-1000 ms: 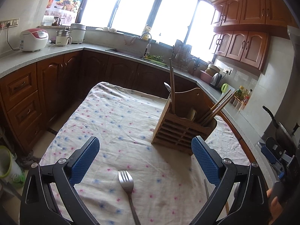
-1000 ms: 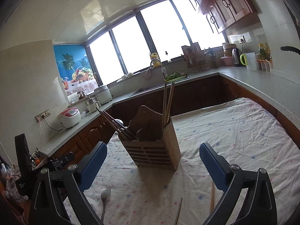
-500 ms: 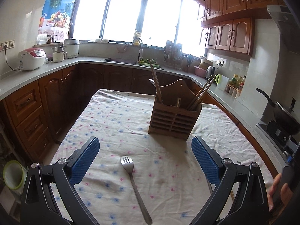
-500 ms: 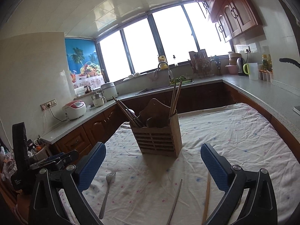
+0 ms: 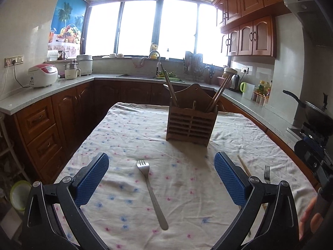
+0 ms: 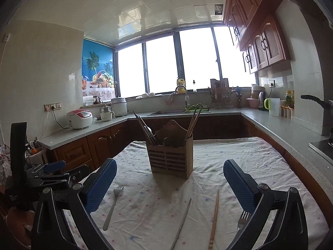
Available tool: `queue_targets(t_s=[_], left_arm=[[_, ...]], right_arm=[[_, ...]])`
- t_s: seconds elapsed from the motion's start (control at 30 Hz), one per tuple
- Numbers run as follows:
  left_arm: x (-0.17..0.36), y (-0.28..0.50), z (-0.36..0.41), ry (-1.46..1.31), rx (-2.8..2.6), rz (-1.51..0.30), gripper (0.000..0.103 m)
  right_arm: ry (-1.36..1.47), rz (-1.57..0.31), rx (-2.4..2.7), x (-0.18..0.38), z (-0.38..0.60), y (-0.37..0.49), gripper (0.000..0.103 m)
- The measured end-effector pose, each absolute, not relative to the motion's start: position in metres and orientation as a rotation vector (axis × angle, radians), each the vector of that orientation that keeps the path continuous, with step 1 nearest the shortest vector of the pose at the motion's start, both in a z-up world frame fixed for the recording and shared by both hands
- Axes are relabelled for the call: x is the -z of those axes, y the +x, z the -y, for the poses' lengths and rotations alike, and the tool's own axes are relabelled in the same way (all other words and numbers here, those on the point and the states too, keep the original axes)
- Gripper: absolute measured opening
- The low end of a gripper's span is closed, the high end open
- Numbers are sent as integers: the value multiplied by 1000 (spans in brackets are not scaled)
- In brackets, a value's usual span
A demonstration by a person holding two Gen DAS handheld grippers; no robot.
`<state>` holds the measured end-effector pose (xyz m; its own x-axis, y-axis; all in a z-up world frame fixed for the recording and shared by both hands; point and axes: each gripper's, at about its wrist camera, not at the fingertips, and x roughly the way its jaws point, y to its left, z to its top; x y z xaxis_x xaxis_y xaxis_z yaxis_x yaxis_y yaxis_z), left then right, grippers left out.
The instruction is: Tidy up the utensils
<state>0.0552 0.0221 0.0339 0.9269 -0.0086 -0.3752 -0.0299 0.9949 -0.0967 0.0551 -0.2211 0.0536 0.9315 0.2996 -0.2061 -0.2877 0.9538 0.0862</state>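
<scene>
Forks and wooden holder carry no readable writing.

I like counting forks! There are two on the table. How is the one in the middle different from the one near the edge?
The middle fork shows whole, tines to handle tip; the edge fork shows only its tines, the rest hidden behind the right finger of the left hand-held gripper. Both are silver and lie flat on the tablecloth.
</scene>
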Motion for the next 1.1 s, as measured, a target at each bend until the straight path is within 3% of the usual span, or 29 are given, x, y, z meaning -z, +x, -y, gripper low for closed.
queue_targets(t_s=[0.3, 1.1], left_arm=[[1, 24, -8, -30, -37, -374, 103], [6, 9, -5, 12, -60, -379, 103]], right_arm=[[25, -276, -258, -4, 227, 32, 103], [11, -250, -190, 6, 252, 9, 103]])
